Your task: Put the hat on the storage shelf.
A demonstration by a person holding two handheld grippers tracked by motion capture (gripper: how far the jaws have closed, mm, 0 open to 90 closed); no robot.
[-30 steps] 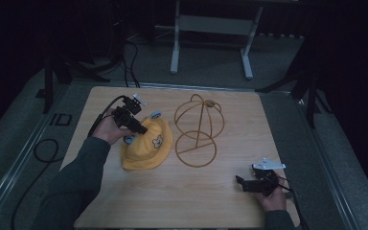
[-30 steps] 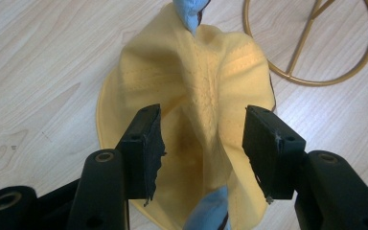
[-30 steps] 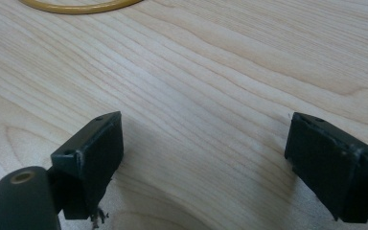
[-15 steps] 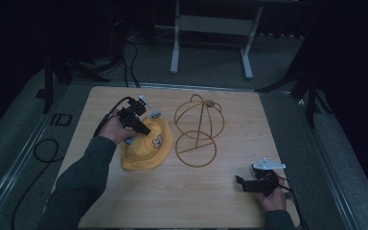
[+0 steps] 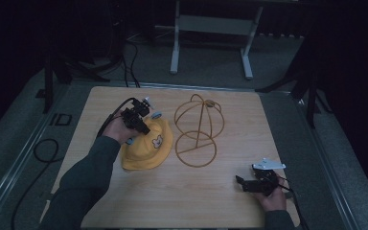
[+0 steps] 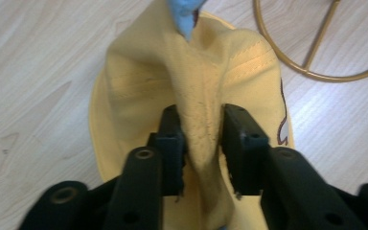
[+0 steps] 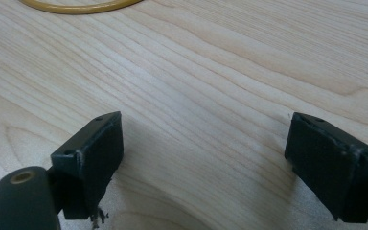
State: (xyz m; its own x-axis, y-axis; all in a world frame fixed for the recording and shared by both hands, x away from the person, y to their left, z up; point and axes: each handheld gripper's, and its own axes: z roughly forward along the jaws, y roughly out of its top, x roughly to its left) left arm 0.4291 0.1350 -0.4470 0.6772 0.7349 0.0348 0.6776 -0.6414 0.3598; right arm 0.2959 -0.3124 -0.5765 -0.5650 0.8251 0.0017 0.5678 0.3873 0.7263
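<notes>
A yellow cloth hat (image 5: pixel 149 149) with a small bear patch lies left of centre on the wooden table (image 5: pixel 220 211). My left gripper (image 5: pixel 142 128) sits on its near-left side. In the left gripper view its jaws have just been closing, and the gripper (image 6: pixel 199 117) now pinches a raised fold of the hat (image 6: pixel 139 81) between its pads. A blue piece (image 6: pixel 184 14) shows at the hat's far end. A gold wire hat stand (image 5: pixel 197 139) rises just right of the hat. My right gripper (image 5: pixel 243 183) rests open over bare wood at the front right, its jaws (image 7: pixel 203 143) wide apart.
The stand's base ring (image 6: pixel 311 72) lies close beside the hat; its edge (image 7: pixel 76 7) is well ahead of the right gripper. A grey metal frame (image 5: pixel 211 28) stands on the floor beyond the table. Cables (image 5: pixel 43 153) trail off the left edge.
The left gripper's jaws have closed on a fold of the yellow hat and the hand has shifted slightly. The right gripper has stayed put.
</notes>
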